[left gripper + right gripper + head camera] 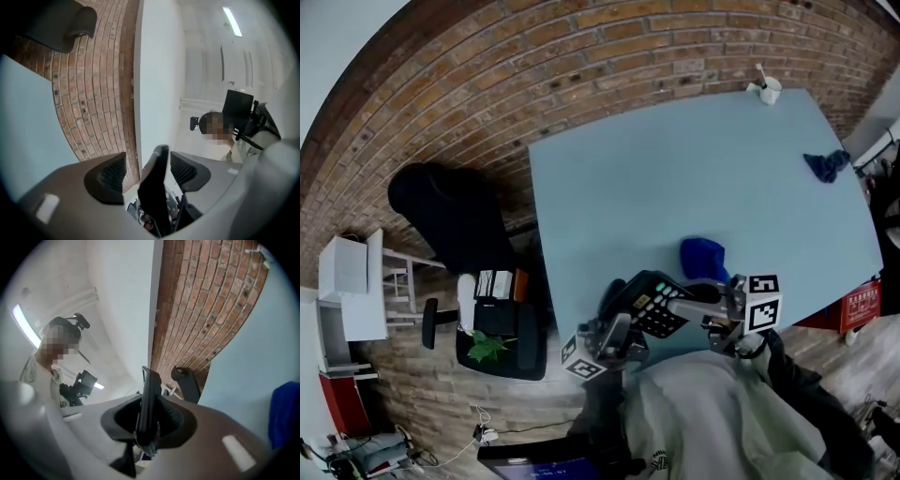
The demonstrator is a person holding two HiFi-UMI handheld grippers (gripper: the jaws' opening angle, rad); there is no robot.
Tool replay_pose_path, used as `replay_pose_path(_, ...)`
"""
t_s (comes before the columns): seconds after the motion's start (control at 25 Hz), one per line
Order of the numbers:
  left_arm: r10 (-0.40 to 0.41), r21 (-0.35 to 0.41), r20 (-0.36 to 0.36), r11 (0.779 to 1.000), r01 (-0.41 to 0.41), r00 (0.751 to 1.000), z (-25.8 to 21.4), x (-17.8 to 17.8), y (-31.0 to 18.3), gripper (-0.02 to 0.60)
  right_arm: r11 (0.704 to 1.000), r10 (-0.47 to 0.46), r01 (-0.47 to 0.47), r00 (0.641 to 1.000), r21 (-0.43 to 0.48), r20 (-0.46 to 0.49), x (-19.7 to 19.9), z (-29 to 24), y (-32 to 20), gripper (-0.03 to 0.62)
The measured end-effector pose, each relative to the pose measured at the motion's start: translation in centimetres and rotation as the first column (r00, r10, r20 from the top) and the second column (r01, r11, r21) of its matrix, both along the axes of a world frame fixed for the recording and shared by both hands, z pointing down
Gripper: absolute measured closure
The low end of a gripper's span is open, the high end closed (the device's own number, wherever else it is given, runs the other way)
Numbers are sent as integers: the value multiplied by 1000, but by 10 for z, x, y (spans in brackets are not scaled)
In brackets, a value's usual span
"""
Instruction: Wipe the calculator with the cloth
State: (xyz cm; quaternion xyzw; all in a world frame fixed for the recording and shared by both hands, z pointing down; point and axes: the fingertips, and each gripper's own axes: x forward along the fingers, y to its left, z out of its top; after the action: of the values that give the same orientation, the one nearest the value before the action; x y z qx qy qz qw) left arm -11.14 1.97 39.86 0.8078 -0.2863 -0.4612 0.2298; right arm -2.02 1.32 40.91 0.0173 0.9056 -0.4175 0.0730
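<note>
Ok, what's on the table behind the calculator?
A blue cloth lies on the table just beyond the calculator. Its near edge is covered by the right claw.

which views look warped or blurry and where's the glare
Head view: fisheye bows the table edges and the brick floor. Left gripper view: ceiling light glares, the near calculator is soft. Right gripper view: ceiling light blown out, blue cloth blurred at the rim.
</note>
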Motion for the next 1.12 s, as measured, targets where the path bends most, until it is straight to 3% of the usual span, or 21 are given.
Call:
replay_pose_path(0.08, 12, -4, -4, 1000, -12, 1000, -1, 2, -5, 385, 999, -30, 30, 999, 17, -36, -9, 4, 7, 514)
replay_pose_path(0.12, 14, -5, -4, 1000, -14, 1000, -1, 2, -6, 469, 999, -27, 28, 998, 25, -57, -12, 7, 7, 513)
replay_pose_path(0.24, 11, -53, 31, 999, -10, 999, 6, 1, -7, 486, 998, 21, -15, 995, 65, -97, -11, 16, -1, 495)
replay_pose_path(0.36, -53, -96, 83, 994, 61, 995, 12, -8, -6, 493, 983, 88, -60, 984, 172, -156, 7, 20, -16, 469)
replay_pose_path(0.48, -62, -104, 34, 992, 65, 998, 15, -23, -3, 496, 951, 203, -128, 946, 282, -254, 36, 32, -44, 445)
replay_pose_path(0.52, -52, -100, -19, 994, 50, 998, 15, -29, -1, 505, 928, 261, -140, 906, 345, -333, 49, 47, -57, 445)
replay_pose_path(0.56, -45, -95, -74, 995, 38, 996, 14, -35, 1, 506, 896, 330, -138, 842, 421, -427, 62, 67, -72, 445)
replay_pose_path(0.64, -53, -103, -112, 994, 42, 992, 12, -43, 1, 508, 830, 459, -76, 654, 552, -601, 92, 115, -99, 430)
replay_pose_path(0.68, -64, -116, -85, 992, 54, 994, 14, -44, 0, 507, 820, 485, -22, 559, 572, -673, 103, 142, -107, 430)
replay_pose_path(0.72, -72, -130, -55, 990, 64, 996, 17, -45, 1, 506, 834, 470, 29, 484, 551, -738, 110, 170, -108, 430)
replay_pose_path(0.76, -74, -141, -40, 988, 67, 996, 20, -44, 2, 506, 863, 426, 66, 436, 500, -793, 111, 196, -105, 428)
replay_pose_path(0.8, -73, -149, -43, 987, 66, 996, 23, -44, 3, 506, 892, 374, 85, 413, 444, -830, 107, 218, -99, 413)
replay_pose_path(0.88, -76, -154, -67, 986, 65, 995, 27, -43, 4, 506, 917, 337, 64, 409, 395, -848, 92, 241, -94, 407)
replay_pose_path(1.0, -84, -166, -65, 983, 72, 994, 31, -41, 3, 506, 892, 411, 6, 411, 453, -814, 77, 241, -102, 410)
replay_pose_path(1.12, -89, -189, -53, 979, 78, 995, 32, -36, -1, 506, 866, 434, 33, 445, 499, -783, 69, 240, -102, 469)
